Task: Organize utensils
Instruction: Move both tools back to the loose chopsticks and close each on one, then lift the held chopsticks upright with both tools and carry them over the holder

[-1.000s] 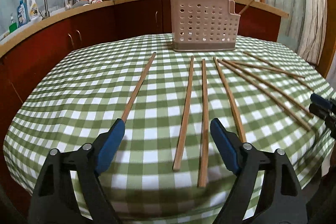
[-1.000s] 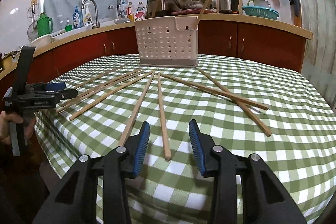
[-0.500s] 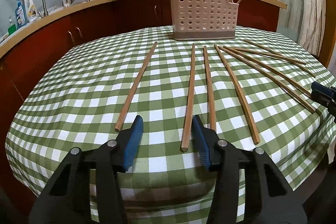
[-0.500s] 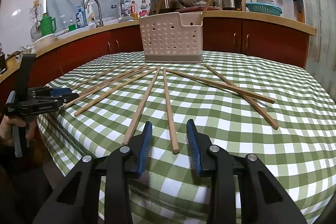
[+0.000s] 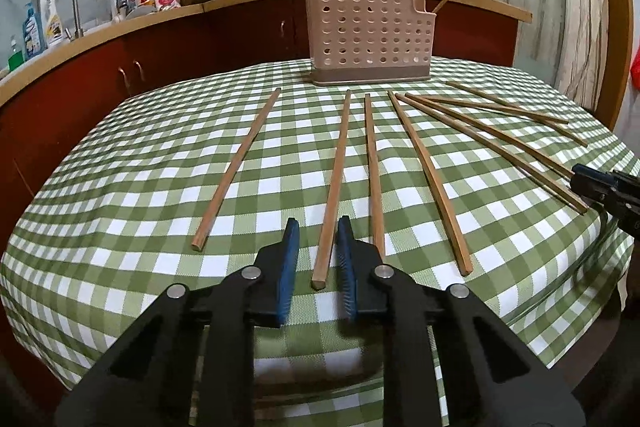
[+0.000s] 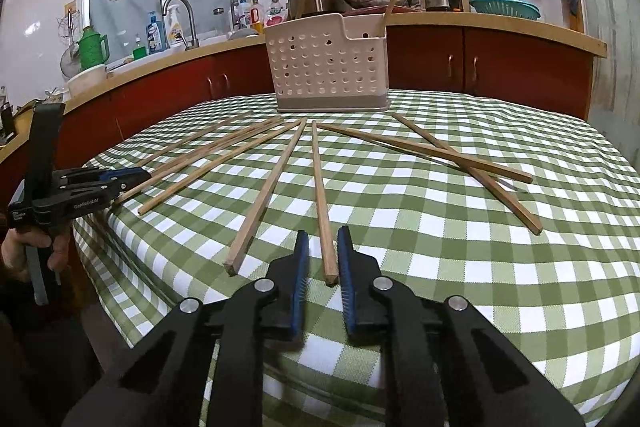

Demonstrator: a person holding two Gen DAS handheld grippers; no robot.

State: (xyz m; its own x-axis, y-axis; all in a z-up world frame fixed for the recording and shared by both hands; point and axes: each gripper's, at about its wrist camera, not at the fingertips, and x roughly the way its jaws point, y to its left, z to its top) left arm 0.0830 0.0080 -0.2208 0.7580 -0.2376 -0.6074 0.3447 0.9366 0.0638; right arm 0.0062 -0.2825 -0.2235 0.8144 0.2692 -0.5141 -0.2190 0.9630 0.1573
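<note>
Several wooden chopsticks lie fanned on the green checked tablecloth (image 5: 120, 195) in front of a beige perforated utensil holder (image 5: 368, 35), which holds two chopsticks. My left gripper (image 5: 318, 231) is open with a narrow gap, its blue pads on either side of the near end of one chopstick (image 5: 334, 187). My right gripper (image 6: 323, 237) is open with a narrow gap around the near end of another chopstick (image 6: 320, 195). The holder also shows in the right wrist view (image 6: 326, 63). Each gripper appears at the table edge in the other's view.
A red cabinet with a wooden counter (image 5: 160, 23) curves behind the table, carrying a sink tap, bottles, pots and a kettle. Two crossed chopsticks (image 6: 472, 163) lie at the right. The table edge is just below both grippers.
Both grippers have narrowed their jaws and moved forward. The left one shifted from a wide stance to frame a single chopstick end. The right one closed in around its chopstick end.
</note>
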